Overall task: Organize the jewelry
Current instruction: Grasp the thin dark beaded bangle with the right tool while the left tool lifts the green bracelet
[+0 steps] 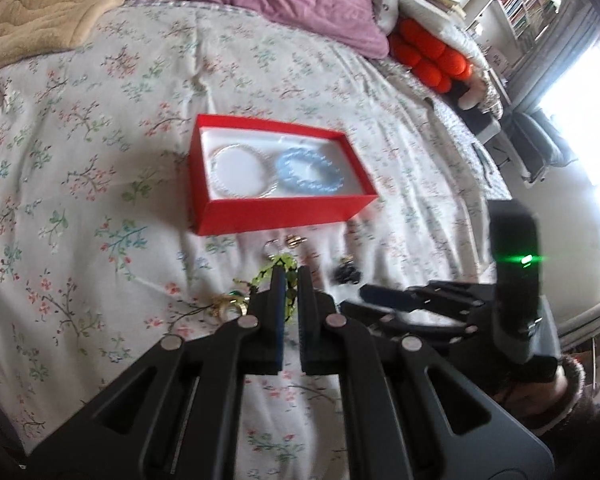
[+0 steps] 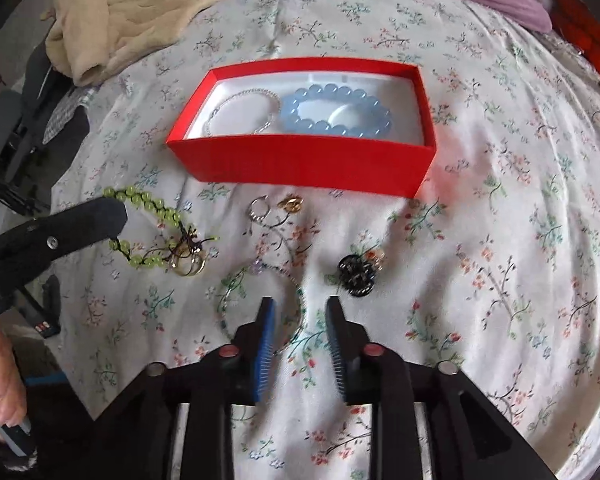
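Left wrist view: the left tongs (image 1: pixel 290 276) stand nearly pressed together, a narrow slit between the pads, with the green beaded bracelet on dark cord (image 1: pixel 274 270) running into that slit; whether it is truly pinched I cannot tell, since the picture is blurred. It lies on the floral bedsheet (image 1: pixel 80 160), just in front of the open red cardboard box with a white lining (image 1: pixel 284 216). Inside sit a thin silver bangle (image 1: pixel 242 172) and a pale blue beaded bracelet (image 1: pixel 310 172), side by side. The right tongs (image 1: pixel 368 292) reach in from the right, near a small black ornament (image 1: pixel 348 274).

Right wrist view: the right tongs (image 2: pixel 300 304) are spread, holding nothing, above a slim chain bracelet (image 2: pixel 268 292). The left tongs (image 2: pixel 112 216) rest over the green beads (image 2: pixel 156 210), whose cord touches some gold rings (image 2: pixel 190 264).

To do this step well, I judge the grip should take beads, not the loose cord, and lift slowly so the rings do not drag along, then clear the box's near wall before letting go.
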`<state>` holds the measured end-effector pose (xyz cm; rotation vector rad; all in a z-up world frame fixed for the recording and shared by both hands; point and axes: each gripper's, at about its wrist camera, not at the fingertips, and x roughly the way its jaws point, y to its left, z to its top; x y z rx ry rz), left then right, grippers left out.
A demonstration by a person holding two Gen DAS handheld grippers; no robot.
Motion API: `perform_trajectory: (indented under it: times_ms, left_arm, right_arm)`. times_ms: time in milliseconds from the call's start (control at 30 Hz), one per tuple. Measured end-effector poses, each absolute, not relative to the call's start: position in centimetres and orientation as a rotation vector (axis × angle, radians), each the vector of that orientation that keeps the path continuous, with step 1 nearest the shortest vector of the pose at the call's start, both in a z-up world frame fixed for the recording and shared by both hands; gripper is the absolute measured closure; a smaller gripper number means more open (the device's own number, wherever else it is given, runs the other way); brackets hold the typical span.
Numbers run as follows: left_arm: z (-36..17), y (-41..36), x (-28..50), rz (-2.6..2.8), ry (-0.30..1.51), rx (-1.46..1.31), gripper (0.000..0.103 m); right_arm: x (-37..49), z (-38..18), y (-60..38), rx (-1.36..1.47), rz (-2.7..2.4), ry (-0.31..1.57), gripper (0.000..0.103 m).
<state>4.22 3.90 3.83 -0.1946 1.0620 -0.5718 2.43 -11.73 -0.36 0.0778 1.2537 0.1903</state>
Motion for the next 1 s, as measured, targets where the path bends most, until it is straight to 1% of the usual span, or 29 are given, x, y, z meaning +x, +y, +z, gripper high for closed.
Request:
perform_trajectory:
  times_ms: [67,267,333,400,433,633,667,700,733,800,833,867,1000]
  left_arm:
    - [4.3,3.7,4.1,-0.576,1.048,-0.197,0.097]
    - [4.4,3.6,4.3,-0.539,1.05,-0.203,0.097]
    - [4.0,3.8,4.5,-0.524,1.062,-0.21,0.097]
    - [3.8,3.9,4.5,-0.518,1.068,-0.214,0.097]
    - [3.7,4.1,4.7,-0.515,1.071,-0.215,0.097]
    - [3.6,4.8,4.9,-0.506,1.077,-0.231,0.097]
    - [3.5,5.0,5.1,-0.506,1.081,-0.239,0.097]
    - [3.4,5.2,5.2,-0.506,1.085,-0.25,0.097]
    - [3.3,5.4,5.3,-0.503,1.087,-0.258,0.097]
    - [3.3,5.7,5.5,-0.492,1.09,-0.258,0.097]
    - [3.2,5.9,5.6,-0.484,1.093,-0.257,0.097]
    - [3.0,6.1,5.8,-0.474,1.099,-0.257,0.097]
    - [2.4,6.9,6.1,-0.434,1.122,-0.254,0.097]
  right_arm:
    - [2.3,-0.5,-11.6,0.088,0.18,1.245,0.041]
    - [2.7,-1.5,-10.9,0.073,0.188,1.27,0.041]
    - [3.0,-2.0,-10.7,0.059,0.178,1.279,0.044]
    - [3.5,-2.7,-10.5,0.046,0.18,1.292,0.051]
    - [3.7,-3.0,-10.3,0.039,0.184,1.298,0.052]
    - [4.7,-4.0,-8.2,-0.075,0.194,1.276,0.052]
    - [4.8,-4.1,-8.1,-0.082,0.194,1.273,0.054]
    - [4.9,-4.2,-7.9,-0.092,0.193,1.27,0.059]
    - [5.0,-4.1,-7.6,-0.104,0.194,1.263,0.061]
    - [5.1,-4.0,-7.1,-0.119,0.202,1.256,0.081]
    - [5.1,-3.9,-6.9,-0.125,0.206,1.254,0.087]
    - [5.1,-3.9,-6.9,-0.122,0.217,1.255,0.096]
    - [5.2,-3.3,-7.1,-0.096,0.216,1.256,0.099]
